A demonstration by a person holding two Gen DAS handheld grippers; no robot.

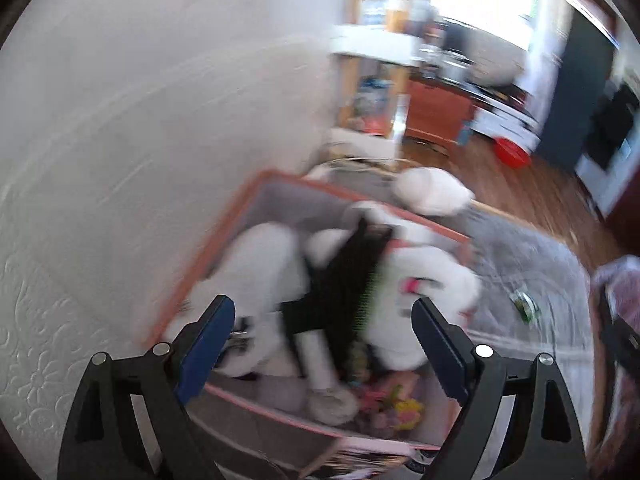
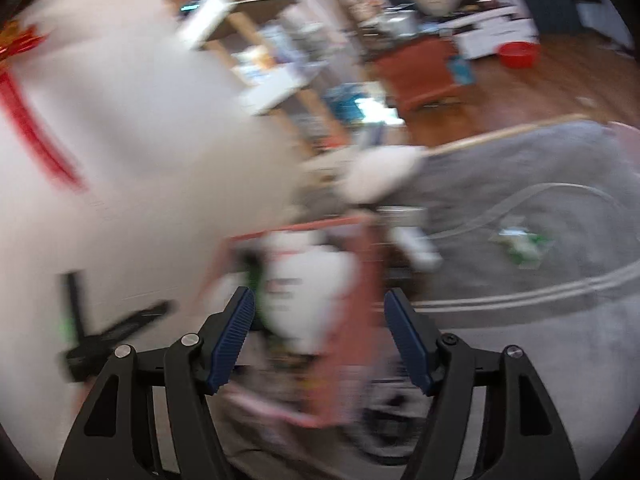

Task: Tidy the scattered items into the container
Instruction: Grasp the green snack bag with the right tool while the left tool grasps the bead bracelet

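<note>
A grey fabric bin with a pink-orange rim (image 1: 224, 236) stands by the white wall. It holds white plush items (image 1: 264, 256), a black item (image 1: 340, 280) and small colourful toys (image 1: 396, 404). My left gripper (image 1: 324, 336) is open and empty, held above the bin. My right gripper (image 2: 320, 332) is open and empty, over the bin's rim (image 2: 352, 280). A small green and white item (image 1: 526, 306) lies on the grey rug; it also shows in the right wrist view (image 2: 520, 244). Both views are blurred by motion.
A white plush item (image 1: 428, 192) lies behind the bin at the rug's edge. A wooden shelf unit (image 1: 376, 92) stands against the wall. A red bowl (image 1: 512, 152) sits on the wood floor. The grey rug (image 2: 520, 320) spreads to the right.
</note>
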